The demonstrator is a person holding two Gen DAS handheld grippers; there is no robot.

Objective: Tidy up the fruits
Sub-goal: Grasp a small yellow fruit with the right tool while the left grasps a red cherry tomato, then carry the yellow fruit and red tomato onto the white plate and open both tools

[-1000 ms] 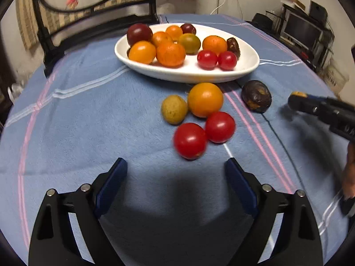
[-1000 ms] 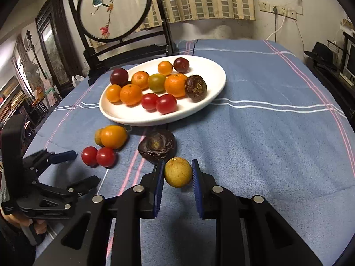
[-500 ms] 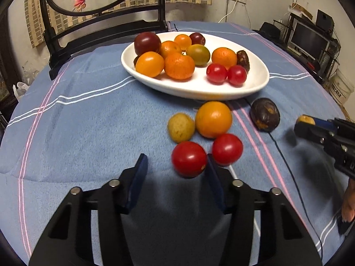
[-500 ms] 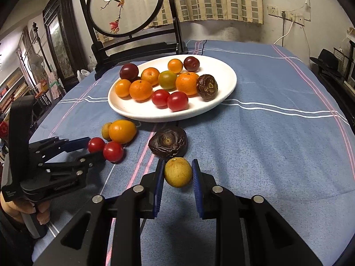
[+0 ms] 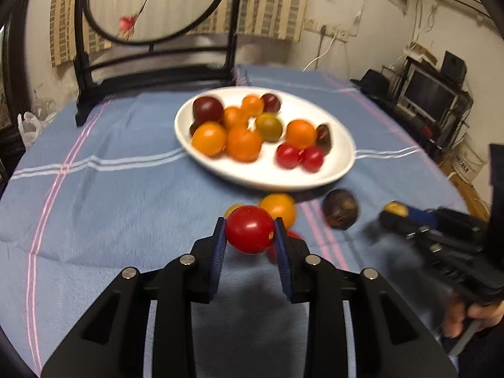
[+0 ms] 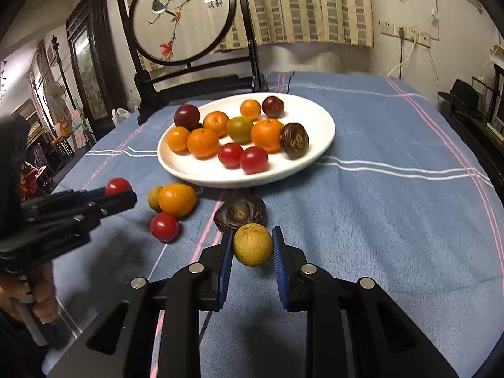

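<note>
Quick count first. The white plate (image 6: 318,152) toward the far edge of the worktop holds eleven pieces: five orange ones, two red tomatoes, two dark plum-coloured ones, one greenish one and one wrinkled brown passion fruit. Loose on the blue cloth (image 6: 393,214) in front of the plate, toward the near edge: an orange fruit (image 6: 177,199) touching a small yellowish one (image 6: 154,197), one red tomato (image 6: 164,227) just beside them, and a second wrinkled dark fruit (image 6: 241,211).

The left tool (image 5: 250,234) has just been closing and is now clamped on a red cherry tomato (image 5: 249,229), lifted off the cloth near the worktop's left edge. The right tool (image 6: 252,247) is clamped on a yellowish-tan round fruit (image 6: 252,244), just in front of the dark wrinkled one. Both tools angle downward toward the plate, and a hand (image 6: 44,299) grips the left one's handle.

Room-wise: the cloth has pink and white stripes, a dark wooden stand with a round bird painting (image 6: 182,15) sits at the far edge, striped curtains behind.
</note>
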